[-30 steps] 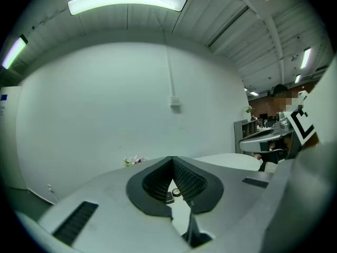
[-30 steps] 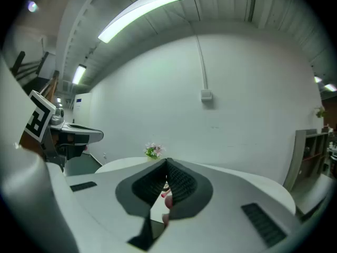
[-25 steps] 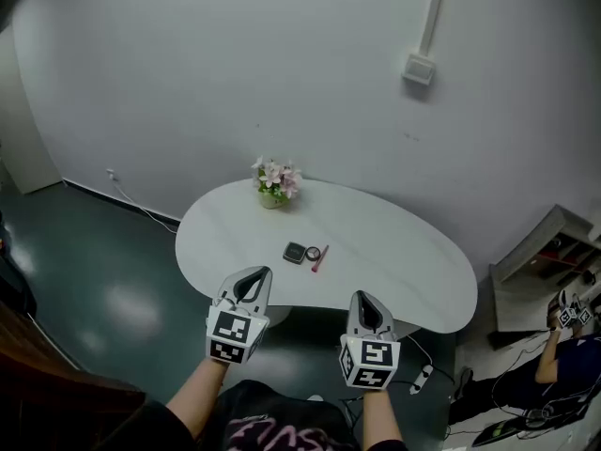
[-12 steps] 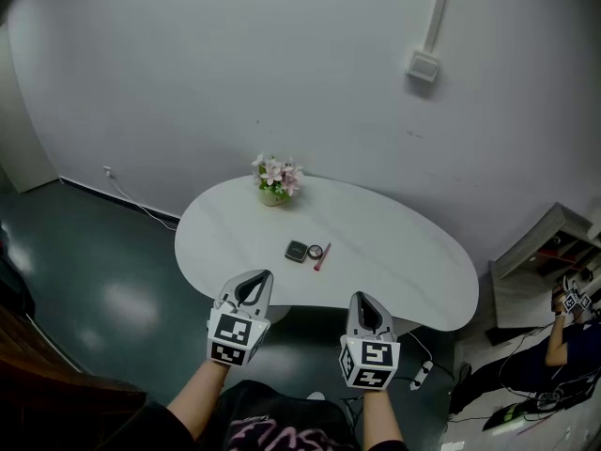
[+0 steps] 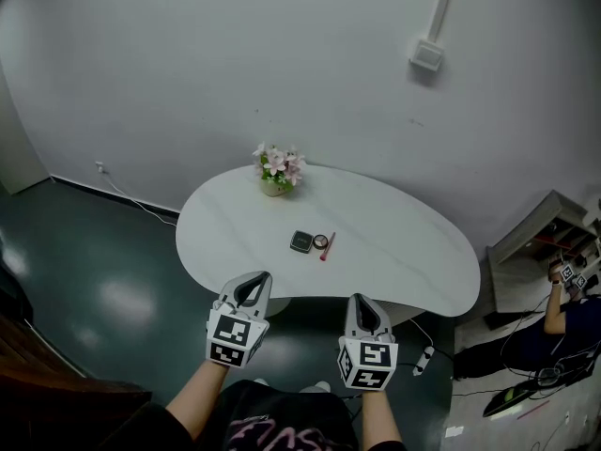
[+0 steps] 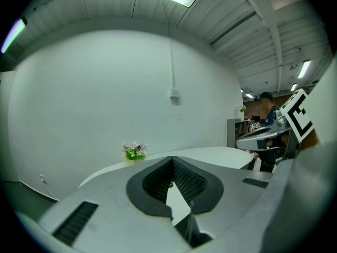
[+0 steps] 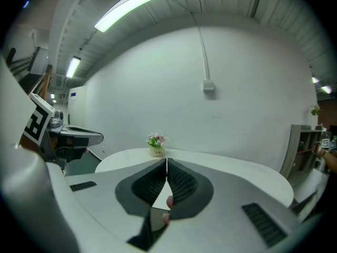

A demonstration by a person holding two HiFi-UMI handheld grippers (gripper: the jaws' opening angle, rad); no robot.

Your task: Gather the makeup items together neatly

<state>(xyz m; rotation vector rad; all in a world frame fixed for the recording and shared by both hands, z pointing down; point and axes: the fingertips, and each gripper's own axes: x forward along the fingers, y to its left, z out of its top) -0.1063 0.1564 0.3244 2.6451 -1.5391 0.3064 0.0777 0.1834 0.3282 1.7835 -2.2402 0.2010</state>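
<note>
1. Left gripper [image 5: 250,289]: I read its jaws as together and empty, held short of the bench [image 5: 404,252].
2. Right gripper [image 5: 362,310]: I read its jaws as together and empty.
3. Compact [image 5: 300,241], round case [image 5: 320,241] and red pencil [image 5: 327,248] lie close together mid-bench.

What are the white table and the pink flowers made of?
The table looks like painted wood or plastic. Its top is plain white, smooth and even, with a soft sheen, so I cannot tell which. The flowers could be cloth or plastic fakes, or real. They are too small here to be sure.
</note>
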